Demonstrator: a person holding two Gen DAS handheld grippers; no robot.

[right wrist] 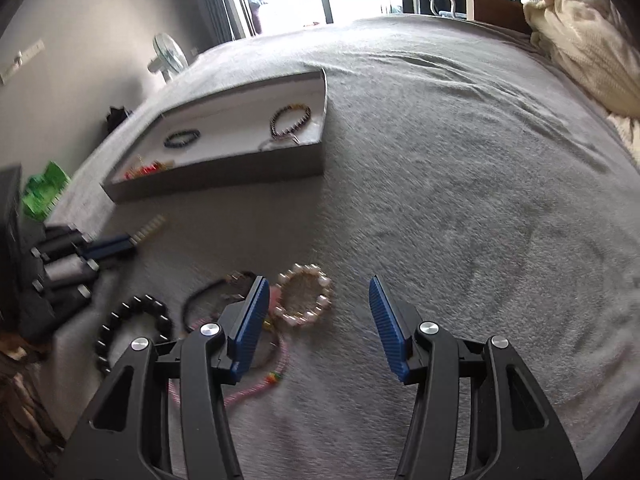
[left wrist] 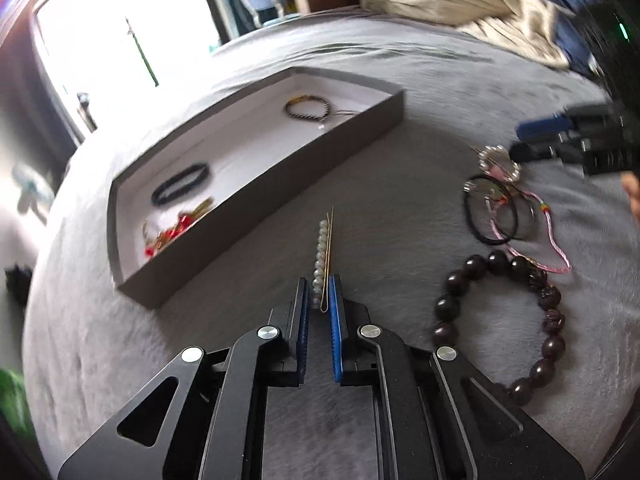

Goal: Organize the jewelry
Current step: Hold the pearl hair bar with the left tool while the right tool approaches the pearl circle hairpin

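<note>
My left gripper (left wrist: 321, 294) is shut on a pearl hairpin (left wrist: 322, 254), held just above the grey blanket, right of the grey tray (left wrist: 264, 184). The tray holds a dark bracelet (left wrist: 181, 183), a braided bracelet (left wrist: 307, 109) and red-gold jewelry (left wrist: 170, 234). A dark wooden bead bracelet (left wrist: 516, 320), black hair ties (left wrist: 490, 216), a pink cord (left wrist: 548, 240) and a pearl bracelet (left wrist: 500, 162) lie to the right. My right gripper (right wrist: 318, 322) is open and empty, just right of the pearl bracelet (right wrist: 306, 300). The left gripper (right wrist: 112, 246) with the hairpin (right wrist: 148, 232) shows at the left.
The tray (right wrist: 224, 178) sits on a grey blanket-covered bed (right wrist: 460, 180). A cream cloth (right wrist: 584, 40) lies at the far right. A fan (right wrist: 168, 56) and a green object (right wrist: 42, 192) stand beyond the bed's left edge.
</note>
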